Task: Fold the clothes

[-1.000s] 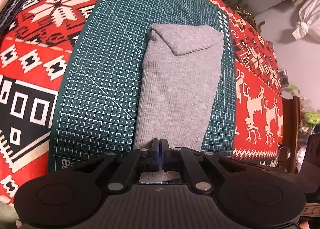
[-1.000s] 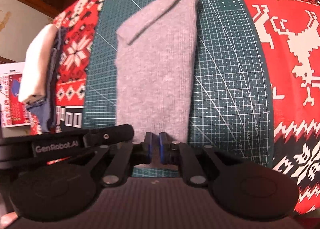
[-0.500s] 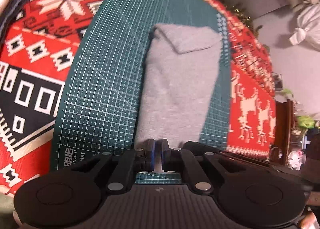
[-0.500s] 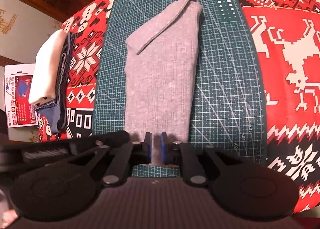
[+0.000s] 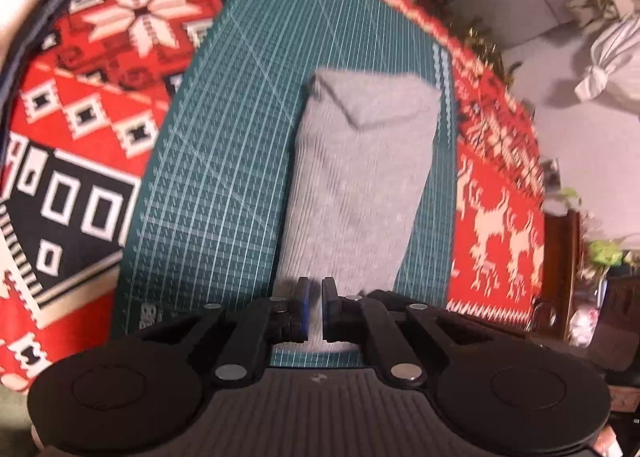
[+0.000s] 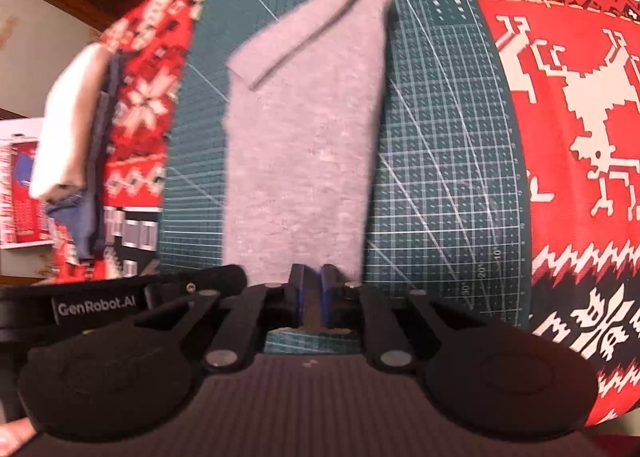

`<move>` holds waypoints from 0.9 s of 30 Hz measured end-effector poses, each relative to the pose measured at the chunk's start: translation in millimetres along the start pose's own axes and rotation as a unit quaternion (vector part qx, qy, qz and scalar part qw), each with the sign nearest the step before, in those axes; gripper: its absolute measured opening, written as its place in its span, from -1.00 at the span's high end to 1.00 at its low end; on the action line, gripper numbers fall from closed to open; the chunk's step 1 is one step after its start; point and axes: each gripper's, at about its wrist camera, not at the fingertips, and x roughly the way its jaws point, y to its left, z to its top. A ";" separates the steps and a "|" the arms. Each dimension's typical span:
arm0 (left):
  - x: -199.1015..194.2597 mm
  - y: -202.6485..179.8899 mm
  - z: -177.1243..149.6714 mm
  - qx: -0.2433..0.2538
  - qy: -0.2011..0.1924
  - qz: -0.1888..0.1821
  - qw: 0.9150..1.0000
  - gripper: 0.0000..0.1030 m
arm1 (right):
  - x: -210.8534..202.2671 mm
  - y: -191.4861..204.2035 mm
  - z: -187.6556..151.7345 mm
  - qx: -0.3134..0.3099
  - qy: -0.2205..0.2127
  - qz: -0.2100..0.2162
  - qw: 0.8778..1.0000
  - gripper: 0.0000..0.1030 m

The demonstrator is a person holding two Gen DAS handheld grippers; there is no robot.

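Observation:
A grey knit garment lies folded into a long strip on the green cutting mat, with a flap turned over at its far end. My left gripper hovers over the garment's near end, its fingers a narrow gap apart with pale cloth showing through. In the right wrist view the same garment runs away from my right gripper, whose blue-padded fingers pinch a dark fold of the near hem. The hem's edge lies just under both sets of fingers.
A red, white and black patterned cloth covers the table under the mat. A stack of folded white and blue clothes sits at the left edge. A black GenRobot.AI tool lies beside my right gripper. Room clutter stands beyond the table.
My left gripper's fingers were pressed together a second ago and now stand slightly apart. Both views have shifted and blurred with motion. The garment stays flat on the mat.

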 end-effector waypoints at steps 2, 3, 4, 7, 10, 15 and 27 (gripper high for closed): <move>7.3 2.4 1.4 -0.009 0.009 0.005 1.000 0.93 | -1.1 1.0 0.8 0.001 -0.005 0.009 1.000 0.78; 11.8 3.5 1.7 -0.014 0.015 0.009 1.000 0.93 | -1.1 1.6 1.2 0.002 -0.007 0.014 1.000 0.78; 16.4 4.6 2.1 -0.018 0.021 0.012 1.000 0.93 | -1.2 2.1 1.6 0.003 -0.009 0.018 1.000 0.78; 19.8 1.8 3.3 -0.017 0.022 0.021 0.999 0.93 | -1.5 3.7 2.9 0.005 -0.015 0.030 0.999 0.81; 23.3 -1.1 2.4 -0.011 0.019 0.037 0.999 0.81 | 7.7 10.4 1.7 -0.003 -0.016 0.011 1.000 0.85; 24.7 2.0 3.0 -0.012 0.020 0.042 0.999 0.73 | 19.3 14.8 -1.5 -0.015 -0.021 -0.013 1.000 0.88; 15.4 3.2 1.0 -0.026 0.018 -0.013 0.999 0.92 | -1.1 11.7 -0.4 -0.010 -0.032 0.051 0.998 0.89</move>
